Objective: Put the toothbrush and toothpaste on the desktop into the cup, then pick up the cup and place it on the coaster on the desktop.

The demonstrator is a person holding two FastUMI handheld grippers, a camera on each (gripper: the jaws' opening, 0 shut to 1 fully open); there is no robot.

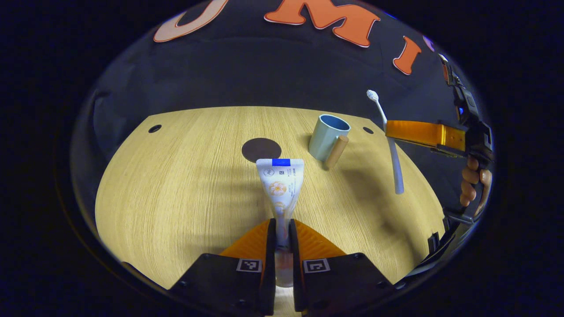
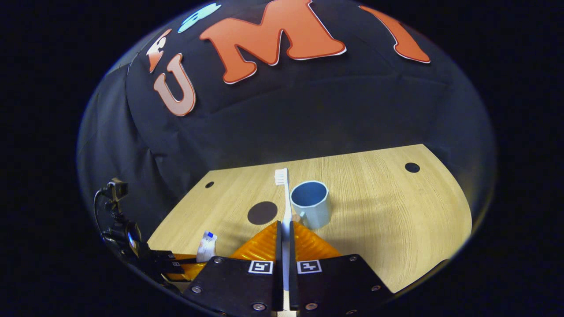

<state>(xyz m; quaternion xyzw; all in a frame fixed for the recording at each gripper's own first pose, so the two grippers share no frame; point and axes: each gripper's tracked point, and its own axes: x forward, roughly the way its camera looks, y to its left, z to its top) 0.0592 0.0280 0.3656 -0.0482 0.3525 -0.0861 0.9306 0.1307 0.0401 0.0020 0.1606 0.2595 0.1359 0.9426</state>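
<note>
**Orange-fingered grippers clamped on toothpaste and toothbrush above the desk**

Pale wood formed the desktop [image 1: 176, 198] in the left gripper view, where the left gripper [image 1: 282, 231] was seen with its jaws pressed together on the toothpaste [image 1: 281, 185], the tube's flat crimped end pointing away. Beyond it the dark round coaster [image 1: 261, 149] lay flat, and the light blue cup [image 1: 328, 136] with its wooden handle stood just to its right. Farther right, the toothbrush [image 1: 393, 154] was held near-upright, clear of the wood, by the right gripper [image 1: 390, 130].

In the right gripper view, the jaws were closed on the toothbrush handle, bristles upward. The cup stood just beside it, the coaster to its left. The toothpaste was seen low at left.
</note>
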